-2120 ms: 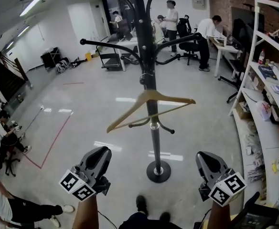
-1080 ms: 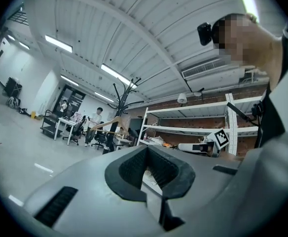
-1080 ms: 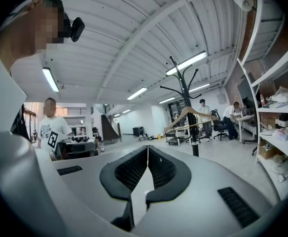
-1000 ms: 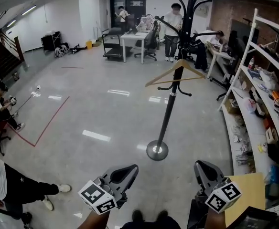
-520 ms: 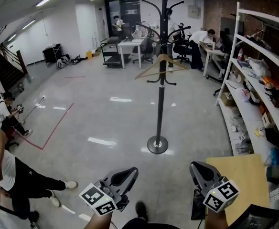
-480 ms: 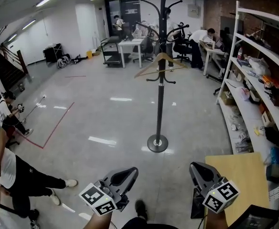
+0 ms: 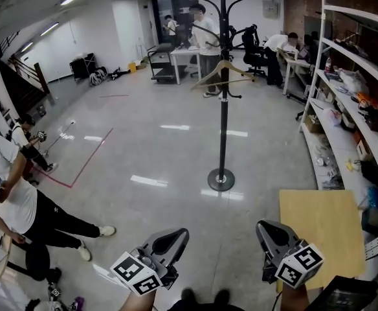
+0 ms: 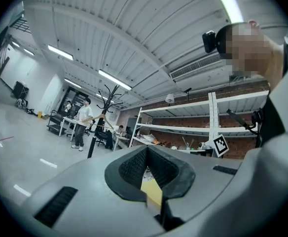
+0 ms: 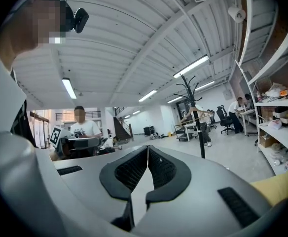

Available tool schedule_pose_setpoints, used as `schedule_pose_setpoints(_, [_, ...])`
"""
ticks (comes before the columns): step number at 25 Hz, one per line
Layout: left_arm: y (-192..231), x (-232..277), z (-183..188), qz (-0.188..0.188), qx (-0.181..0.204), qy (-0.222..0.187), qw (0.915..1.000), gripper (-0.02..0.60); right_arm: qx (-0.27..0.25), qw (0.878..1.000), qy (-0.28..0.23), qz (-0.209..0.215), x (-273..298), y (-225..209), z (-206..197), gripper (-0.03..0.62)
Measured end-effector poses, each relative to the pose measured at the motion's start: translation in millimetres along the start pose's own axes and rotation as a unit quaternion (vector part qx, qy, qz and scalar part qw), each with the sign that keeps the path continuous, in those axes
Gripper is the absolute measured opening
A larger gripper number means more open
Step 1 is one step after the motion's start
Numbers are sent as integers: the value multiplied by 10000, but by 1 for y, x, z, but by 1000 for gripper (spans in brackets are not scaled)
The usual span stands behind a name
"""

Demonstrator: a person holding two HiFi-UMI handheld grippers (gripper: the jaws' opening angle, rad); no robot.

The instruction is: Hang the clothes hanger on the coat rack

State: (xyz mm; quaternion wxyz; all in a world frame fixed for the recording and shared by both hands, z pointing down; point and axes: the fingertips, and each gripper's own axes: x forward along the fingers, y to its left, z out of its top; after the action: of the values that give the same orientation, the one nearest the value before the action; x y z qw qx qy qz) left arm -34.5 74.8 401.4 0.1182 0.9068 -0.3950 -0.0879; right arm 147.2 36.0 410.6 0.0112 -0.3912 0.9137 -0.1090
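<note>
Across the floor (image 7: 144, 141), well apart from both tools, the rack (image 7: 222, 118) stands upright on its round base. The hanger (image 7: 222, 74) hangs against its pole, slightly tilted, below the long top arms and above the short lower hooks; which arm bears its hook cannot be told at this range. Left tool (image 7: 176, 236): jaws closed pad to pad with nothing between them, pointing level toward the rack. Right tool (image 7: 265, 228): likewise closed and empty, held beside the bench (image 7: 322, 232). Both tool views show rack and hanger only small and far off, beyond the closed pads. Shelves (image 7: 354, 102) line the right wall, and a person (image 7: 205, 31) stands behind the rack. Step in hand, as judged: the hanging itself appears complete, since the hanger rests on the rack with no tool touching it, so the moment belongs to the end of the task rather than to reach or grasp. Next move, as judged: nothing more is called for on the hanger unless it proves poorly seated. In that case a tool must open, cross the floor and take the hanger by its lower bar without knocking the rack.
</note>
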Motion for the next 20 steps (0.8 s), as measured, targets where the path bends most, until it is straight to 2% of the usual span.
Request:
schedule_pose_setpoints(4, [-7, -41, 1, -14, 6, -96, 10000, -1, -113, 9999, -55, 31, -4, 37, -2, 6])
schedule_pose_setpoints(7, [-6, -78, -3, 42, -40, -149, 9999, 0, -77, 9998, -140, -155, -8, 64, -7, 6])
schedule_pose_setpoints(13, [3, -156, -15, 171, -19, 100, 9998, -1, -72, 9989, -24, -456, -25, 133, -30, 6])
schedule_pose_setpoints(20, [-21, -173, -21, -168, -67, 134, 9997, -1, -192, 9974, 5, -694, -50, 162, -35, 6])
